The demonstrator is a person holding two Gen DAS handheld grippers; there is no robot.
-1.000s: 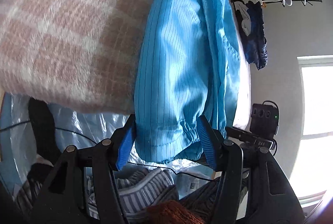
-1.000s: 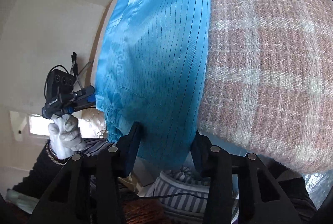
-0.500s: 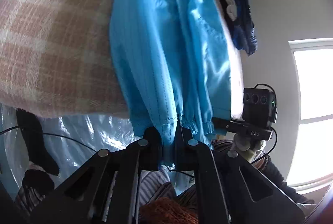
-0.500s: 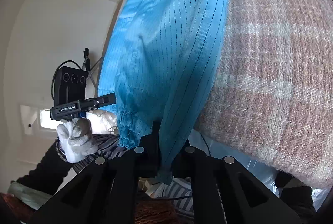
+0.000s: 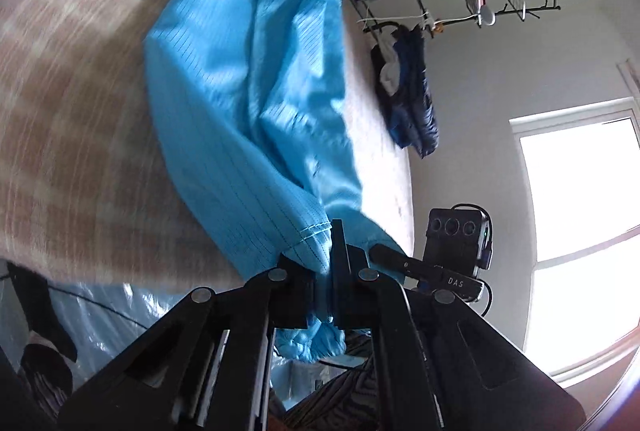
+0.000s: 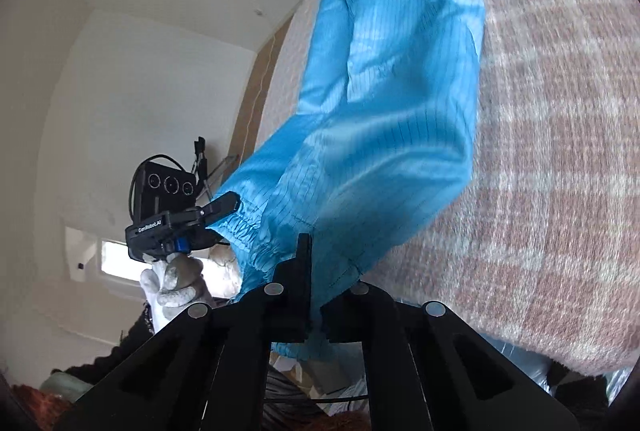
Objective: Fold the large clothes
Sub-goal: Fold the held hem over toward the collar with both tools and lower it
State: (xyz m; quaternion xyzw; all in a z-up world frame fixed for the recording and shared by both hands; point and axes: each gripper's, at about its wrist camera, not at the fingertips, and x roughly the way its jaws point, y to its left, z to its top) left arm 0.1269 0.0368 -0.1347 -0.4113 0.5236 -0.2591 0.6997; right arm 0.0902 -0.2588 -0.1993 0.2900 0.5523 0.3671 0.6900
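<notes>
your left gripper (image 5: 334,271) and right gripper (image 6: 314,283) each clench the blue garment's (image 5: 248,103) near hem above the plaid blanket (image 5: 72,119)

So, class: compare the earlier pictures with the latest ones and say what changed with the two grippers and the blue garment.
Both jaws, open around the hem a second ago, have shut on it. The left gripper and right gripper have lifted the blue garment end off the checked blanket. The blanket and the garment's far end stay put.
</notes>
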